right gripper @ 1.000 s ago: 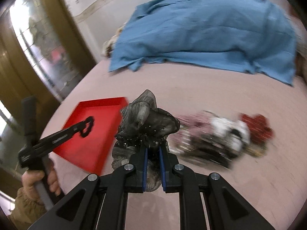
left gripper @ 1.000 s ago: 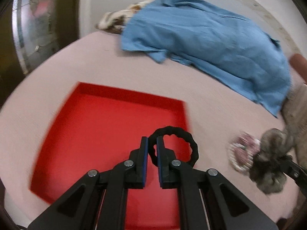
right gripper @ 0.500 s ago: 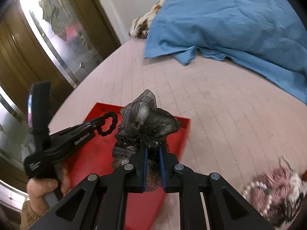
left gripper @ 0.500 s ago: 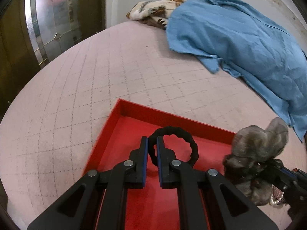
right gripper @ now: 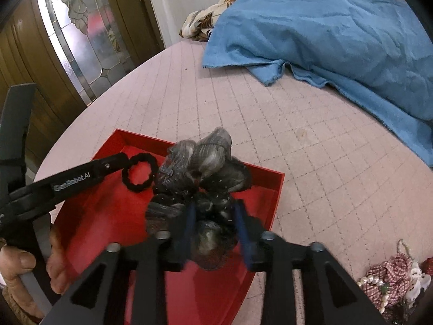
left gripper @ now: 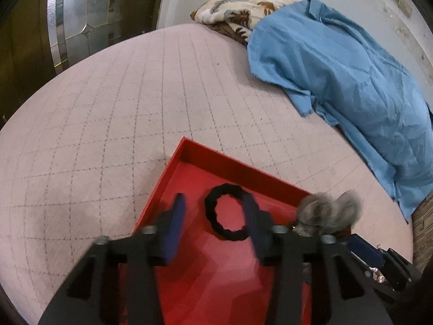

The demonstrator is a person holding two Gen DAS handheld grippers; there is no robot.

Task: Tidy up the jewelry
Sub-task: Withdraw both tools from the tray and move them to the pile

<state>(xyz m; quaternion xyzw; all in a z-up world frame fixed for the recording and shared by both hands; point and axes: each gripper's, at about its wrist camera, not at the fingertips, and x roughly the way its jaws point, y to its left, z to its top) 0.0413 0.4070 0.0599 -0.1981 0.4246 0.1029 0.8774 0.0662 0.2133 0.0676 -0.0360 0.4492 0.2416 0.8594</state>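
**A:** Black braided fabric, a small hair-tie ring (left gripper: 226, 212), lies in the shallow red tray (left gripper: 230, 166) on the pink quilted bed (left gripper: 135, 94), between the left gripper's (left gripper: 213, 227) spread jaws. Where would you grip it?

**B:** Anywhere on the band; it looks light, soft and stretchy. A ring has no long axis, and it lies flat, opening upward.

**A:** And the grey ruffled fabric scrunchie (right gripper: 201, 168)?

**B:** Over the tray's near side, with the right gripper's (right gripper: 215, 227) jaws parted around it. Light, squashy; best pinched through its bunched middle. I can't tell whether it hangs or rests.
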